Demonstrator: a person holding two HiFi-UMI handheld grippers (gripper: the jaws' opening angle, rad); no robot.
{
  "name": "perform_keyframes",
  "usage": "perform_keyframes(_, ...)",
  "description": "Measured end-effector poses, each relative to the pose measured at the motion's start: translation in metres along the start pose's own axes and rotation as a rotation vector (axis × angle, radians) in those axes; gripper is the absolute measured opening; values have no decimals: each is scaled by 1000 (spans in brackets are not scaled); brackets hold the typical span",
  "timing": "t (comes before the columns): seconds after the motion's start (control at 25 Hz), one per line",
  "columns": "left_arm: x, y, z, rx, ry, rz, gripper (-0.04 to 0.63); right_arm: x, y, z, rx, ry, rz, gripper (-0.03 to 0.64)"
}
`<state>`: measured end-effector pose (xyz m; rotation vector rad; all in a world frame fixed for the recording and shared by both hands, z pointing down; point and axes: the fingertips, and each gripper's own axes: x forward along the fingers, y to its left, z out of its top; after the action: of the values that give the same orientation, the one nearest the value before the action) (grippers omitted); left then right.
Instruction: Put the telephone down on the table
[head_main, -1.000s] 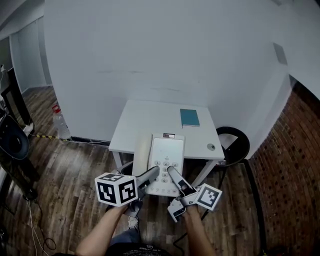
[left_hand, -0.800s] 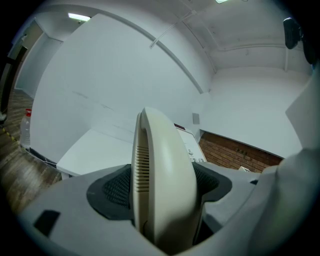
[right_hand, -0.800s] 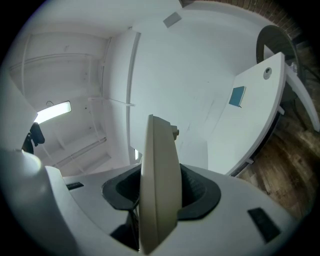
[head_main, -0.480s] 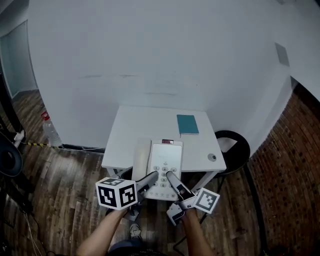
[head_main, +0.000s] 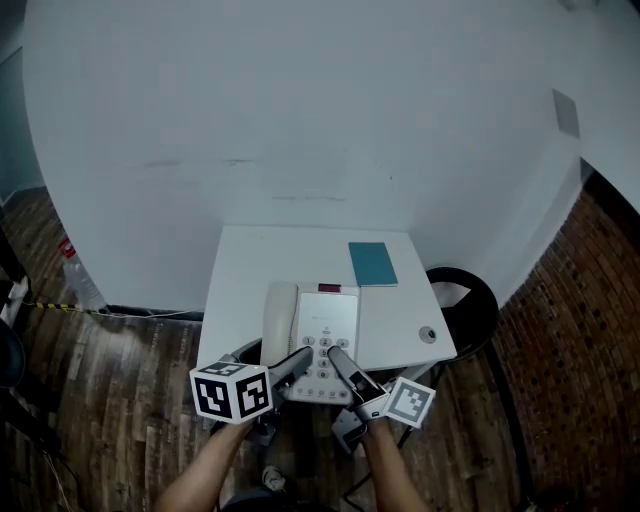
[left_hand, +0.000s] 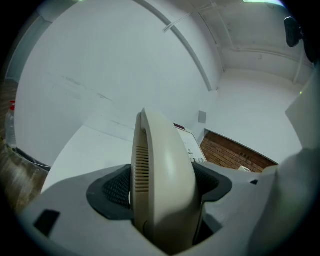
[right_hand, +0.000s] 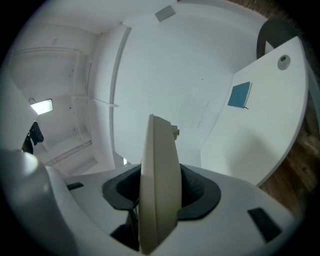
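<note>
Since the left gripper (head_main: 303, 358) and right gripper (head_main: 337, 358) each clamp the telephone (head_main: 318, 335) by its near edge, it hangs level over the table (head_main: 250, 270).

The left gripper (head_main: 303, 358) has pale grey, smoothly moulded jaws and carries a white cube (head_main: 231, 391) printed with black square markers. The right gripper (head_main: 336, 357) is built the same, with its own marker cube (head_main: 409, 400). Dark, finely textured pads (left_hand: 116, 188) line the jaws' inner faces.

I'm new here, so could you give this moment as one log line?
left tongs: shut on telephone | right tongs: shut on telephone | telephone: over near edge of table | released: no
</note>
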<state>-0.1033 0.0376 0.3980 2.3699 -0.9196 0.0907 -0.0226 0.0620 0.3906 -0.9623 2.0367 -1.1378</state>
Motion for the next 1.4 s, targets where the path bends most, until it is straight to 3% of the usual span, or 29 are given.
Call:
perform_keyframes(0.44, 25, 45, 28, -7, 9, -26, 379, 52, -20, 11, -8, -13, -32, 190)
perform_keyframes(0.88, 48, 71, 39, -10, 0, 9, 379, 81, -44, 23, -4, 10, -9, 190)
perform_keyframes(1.16, 94, 88, 55, -20, -20, 57, 379, 108, -75, 60, 7, 51, 30, 190)
perform_keyframes(1.4, 160, 91, 77, -44, -39, 92, 379, 128, -114, 121, 14, 94, 22, 190)
